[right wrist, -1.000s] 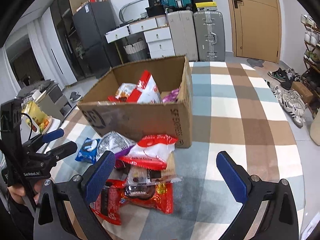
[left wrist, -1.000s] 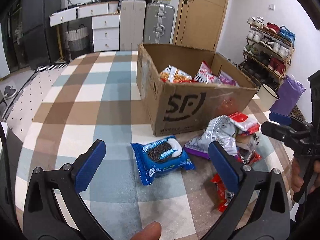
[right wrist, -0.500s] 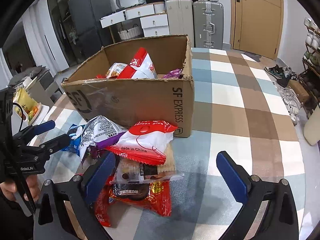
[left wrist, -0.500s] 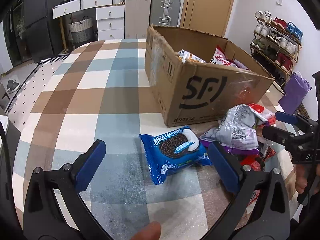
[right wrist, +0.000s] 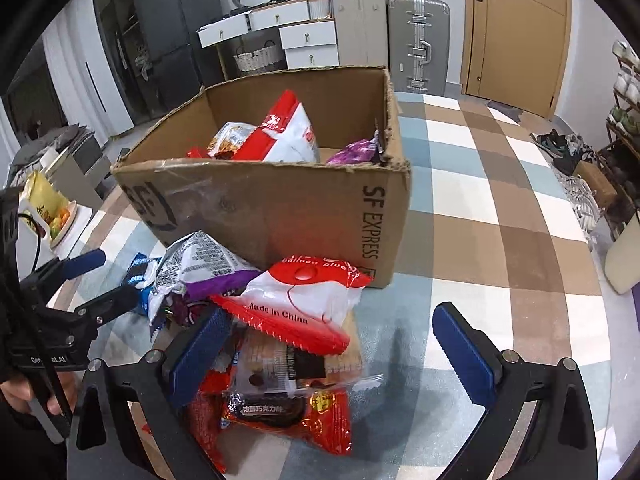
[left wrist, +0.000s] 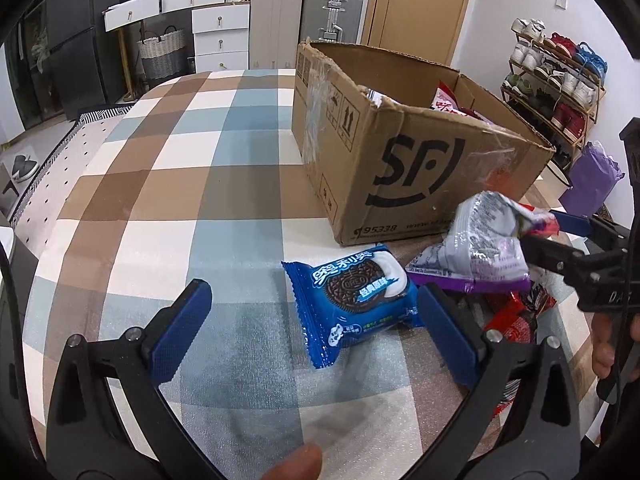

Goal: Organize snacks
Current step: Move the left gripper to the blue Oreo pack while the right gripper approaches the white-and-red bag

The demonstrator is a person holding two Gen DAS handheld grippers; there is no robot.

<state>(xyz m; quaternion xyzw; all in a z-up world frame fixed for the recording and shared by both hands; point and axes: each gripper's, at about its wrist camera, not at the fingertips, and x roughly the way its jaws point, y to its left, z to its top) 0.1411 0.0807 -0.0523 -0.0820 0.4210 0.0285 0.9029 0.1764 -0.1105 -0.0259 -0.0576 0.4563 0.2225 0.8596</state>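
Checked in brown, blue and white, the tablecloth (left wrist: 168, 208) carries an open cardboard box (left wrist: 400, 168) with snacks already inside. Just before the left gripper (left wrist: 312, 320), whose fingers stand wide and empty, lies the blue Oreo packet (left wrist: 352, 304), its long axis slanted, nearer to the inner finger. The right gripper (right wrist: 336, 344), also wide, hovers over the pile with the red-and-white bag (right wrist: 300, 304). Only the right wrist view shows the box contents well; only the left shows the whole Oreo packet.

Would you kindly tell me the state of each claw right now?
Left claw: open, holding nothing, hovering at the blue Oreo pack.
Right claw: open, holding nothing, above the snack pile.
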